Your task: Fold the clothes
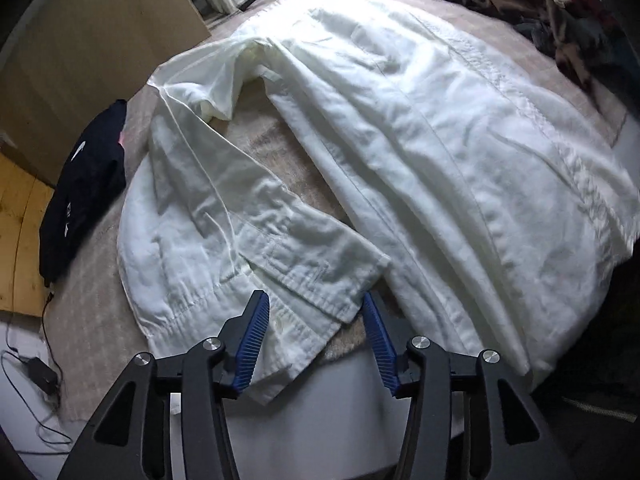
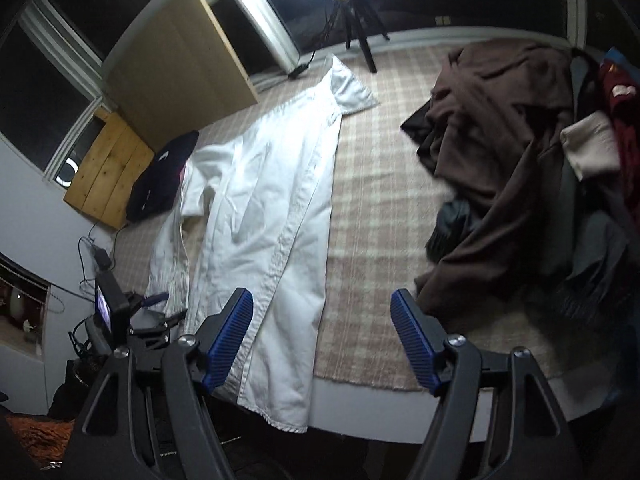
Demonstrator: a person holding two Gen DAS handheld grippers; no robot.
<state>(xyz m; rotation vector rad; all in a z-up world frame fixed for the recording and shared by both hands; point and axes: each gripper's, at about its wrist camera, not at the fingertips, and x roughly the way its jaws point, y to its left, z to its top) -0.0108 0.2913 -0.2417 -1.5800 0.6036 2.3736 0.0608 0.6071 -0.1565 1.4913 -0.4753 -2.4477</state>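
Note:
A white shirt lies spread lengthwise on the plaid blanket of a bed. One sleeve is folded in, and its cuff ends just ahead of my left gripper. That gripper stands open, its blue pads straddling the cuff edge without pressing it. In the right wrist view the shirt runs from its collar at the far end to a hem hanging over the bed's near edge. My right gripper hovers open and empty above the hem's right side. The left gripper shows at the shirt's left edge.
A pile of brown and dark clothes fills the bed's right side. A folded dark garment sits at the left edge beside a wooden board. A charger and cable lie below it. A ring light tripod stands beyond the bed.

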